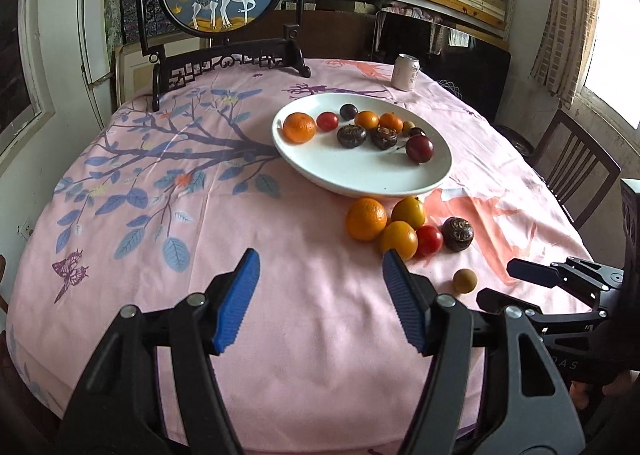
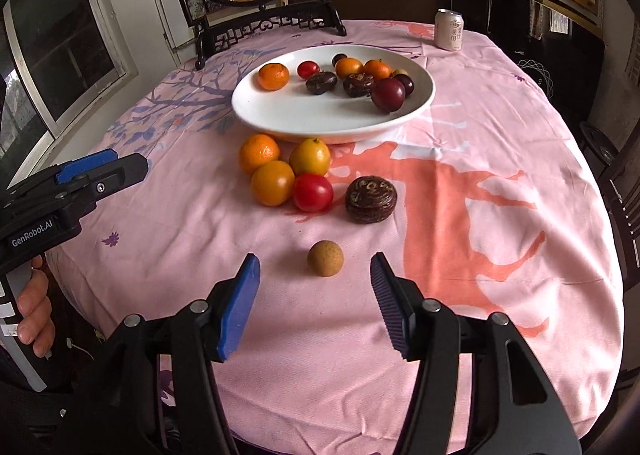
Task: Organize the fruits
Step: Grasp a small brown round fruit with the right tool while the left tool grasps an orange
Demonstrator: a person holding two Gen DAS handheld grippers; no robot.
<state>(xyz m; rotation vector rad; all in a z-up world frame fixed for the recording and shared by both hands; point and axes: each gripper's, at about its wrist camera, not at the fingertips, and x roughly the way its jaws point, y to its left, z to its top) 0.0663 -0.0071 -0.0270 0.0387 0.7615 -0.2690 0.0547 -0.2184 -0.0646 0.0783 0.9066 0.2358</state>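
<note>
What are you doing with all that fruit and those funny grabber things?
Someone is tidying fruit onto the white plate using two hand-held grabbers. Several fruits already sit on it. Six more wait on the pink tablecloth. The right gripper is open and empty, with the small brown fruit lying just ahead between its fingers. The left gripper is open and empty too, holding nothing.

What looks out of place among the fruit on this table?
Six fruits lie on the tablecloth instead of the white plate: a cluster beside its rim, and one small tan fruit apart, nearer the camera.
</note>
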